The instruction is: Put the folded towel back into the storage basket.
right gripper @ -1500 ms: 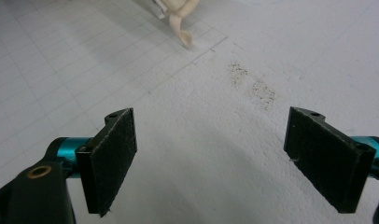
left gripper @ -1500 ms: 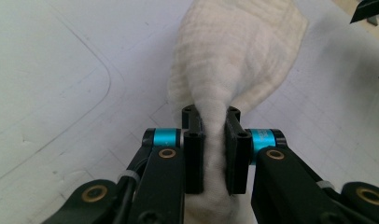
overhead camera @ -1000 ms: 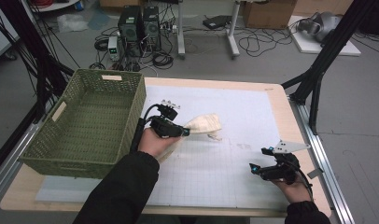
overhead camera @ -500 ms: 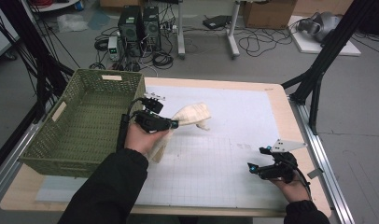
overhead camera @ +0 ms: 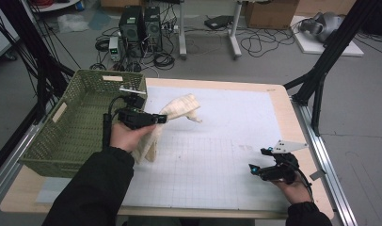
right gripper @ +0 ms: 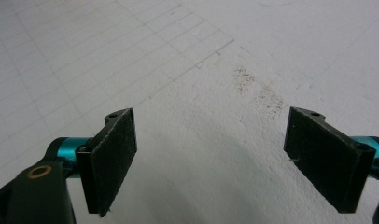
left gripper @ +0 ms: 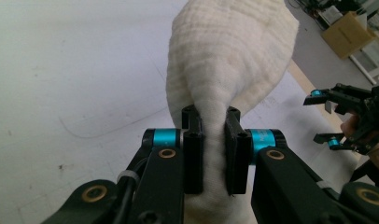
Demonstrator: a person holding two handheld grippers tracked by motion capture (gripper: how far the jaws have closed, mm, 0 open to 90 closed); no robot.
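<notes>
Beside green basket (overhead camera: 76,125), left gripper (overhead camera: 162,118) clamps cream cloth (overhead camera: 179,108), lifted off white mat (overhead camera: 236,127). Right gripper (overhead camera: 255,168) jaws spread wide, nothing between, near table's front right edge.

Left gripper (overhead camera: 162,118) jaws clamped; right gripper (overhead camera: 258,162) jaws apart.

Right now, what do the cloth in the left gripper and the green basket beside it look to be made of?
The cloth looks like soft cream cotton, matte, perhaps gauze: fine crinkled ribs run across it and it bunches where the left gripper pinches it. The basket looks like olive-green plastic moulded as wicker: an even lattice with a stiff rim; woven fibre cannot be ruled out.
</notes>
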